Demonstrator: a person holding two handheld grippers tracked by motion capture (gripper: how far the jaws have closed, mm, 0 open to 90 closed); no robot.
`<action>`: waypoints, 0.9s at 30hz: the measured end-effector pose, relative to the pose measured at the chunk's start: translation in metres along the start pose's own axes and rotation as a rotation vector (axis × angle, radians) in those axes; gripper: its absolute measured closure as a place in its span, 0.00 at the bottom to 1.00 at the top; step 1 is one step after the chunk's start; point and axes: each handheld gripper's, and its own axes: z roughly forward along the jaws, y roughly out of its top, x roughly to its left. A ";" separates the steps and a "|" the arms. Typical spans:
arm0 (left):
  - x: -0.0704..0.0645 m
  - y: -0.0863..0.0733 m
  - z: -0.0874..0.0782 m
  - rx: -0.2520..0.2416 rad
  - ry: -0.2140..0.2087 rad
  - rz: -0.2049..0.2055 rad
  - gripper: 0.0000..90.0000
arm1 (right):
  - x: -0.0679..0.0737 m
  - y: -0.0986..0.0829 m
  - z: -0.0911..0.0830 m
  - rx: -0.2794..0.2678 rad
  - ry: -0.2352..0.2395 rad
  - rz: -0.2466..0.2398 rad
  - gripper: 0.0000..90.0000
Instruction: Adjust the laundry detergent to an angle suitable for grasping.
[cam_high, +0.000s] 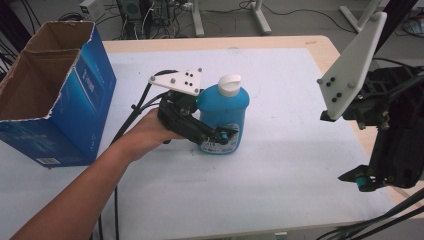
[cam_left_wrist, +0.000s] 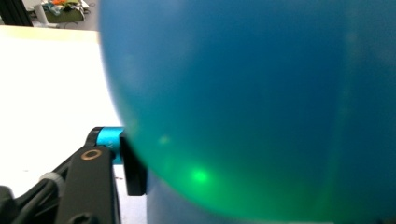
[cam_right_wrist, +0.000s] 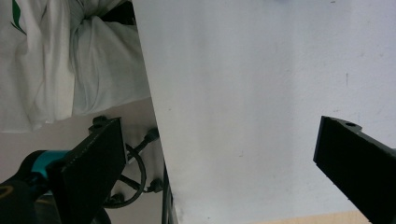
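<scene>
Nearest the lens, my right gripper (cam_high: 367, 182) hangs high over the counter's (cam_high: 280, 165) right edge, tipped downward, its jaws spread wide with nothing between them. My left forearm reaches in from the lower left, and the hand (cam_high: 150, 131) wraps the left gripper (cam_high: 225, 136), held level and pointing right. Its jaws pinch the lower body of a blue plastic bottle with a white cap (cam_high: 225, 107), which stands upright near the counter's middle. Well apart on the left stands an open blue cardboard box (cam_high: 75, 100).
</scene>
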 end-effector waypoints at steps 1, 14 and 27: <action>0.000 0.000 0.000 0.000 0.000 0.000 0.38 | 0.000 0.000 0.000 0.000 0.000 0.000 0.02; -0.002 0.004 -0.007 -0.044 0.025 -0.052 0.22 | 0.000 -0.001 -0.001 -0.001 0.000 -0.003 0.02; -0.004 0.006 -0.010 0.001 0.089 -0.062 0.22 | 0.001 -0.003 -0.002 -0.001 -0.003 0.002 0.02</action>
